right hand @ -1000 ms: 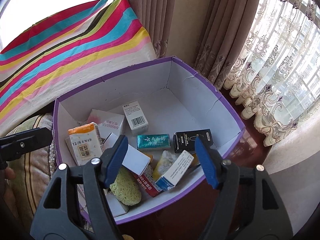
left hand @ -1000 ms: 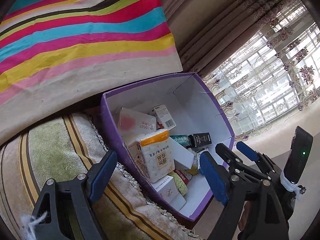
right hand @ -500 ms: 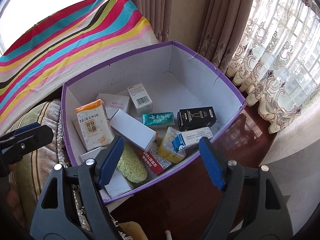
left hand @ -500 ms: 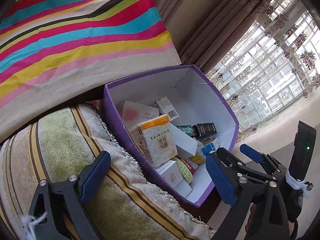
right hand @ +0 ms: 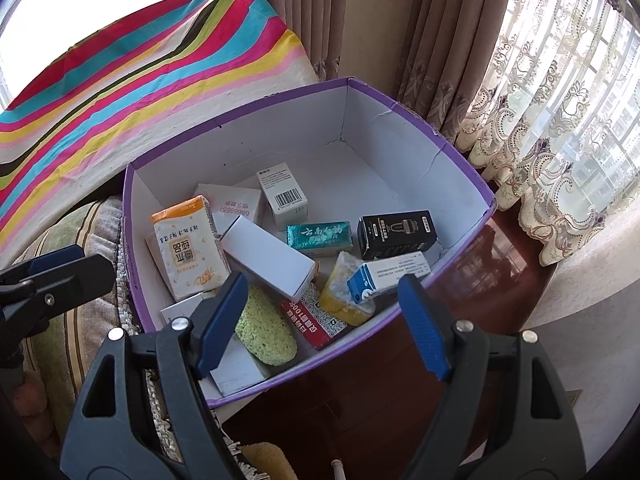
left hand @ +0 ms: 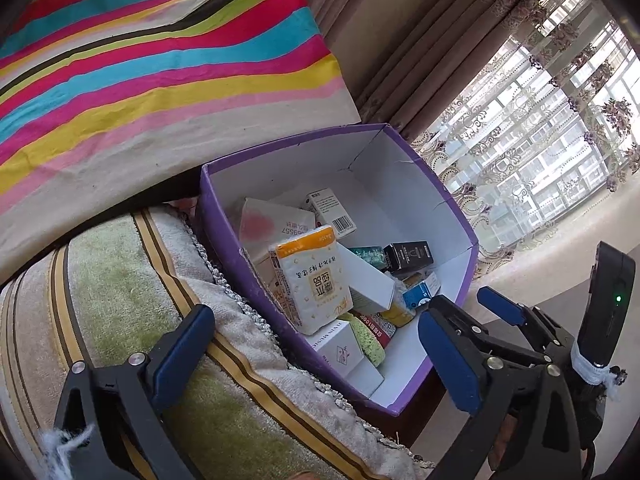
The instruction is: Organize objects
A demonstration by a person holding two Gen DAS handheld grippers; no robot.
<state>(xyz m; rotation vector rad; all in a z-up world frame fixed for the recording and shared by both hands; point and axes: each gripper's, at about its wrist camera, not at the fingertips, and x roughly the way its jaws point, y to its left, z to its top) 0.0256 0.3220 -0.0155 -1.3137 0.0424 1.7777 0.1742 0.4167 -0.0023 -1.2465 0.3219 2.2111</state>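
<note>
The left gripper (left hand: 320, 344) has blue fingers (left hand: 182, 350) spreading wider, with nothing between them. The right gripper (right hand: 320, 328) stands partly spread and empty over the near rim of the purple box (right hand: 460, 152). The orange-topped tissue pack (right hand: 188, 246) leans on the box's left wall, its long axis running from near edge to far. A green sponge (right hand: 266, 332) lies by the near-left corner.

Left black two-finger gripper with blue pads (left hand: 316, 354): jaws opening, nothing between them, pointing steeply down. Right black two-finger gripper with blue pads (right hand: 320, 320): jaws apart, nothing gripped, also pitched down. Left gripper's tip visible at right view's edge.
</note>
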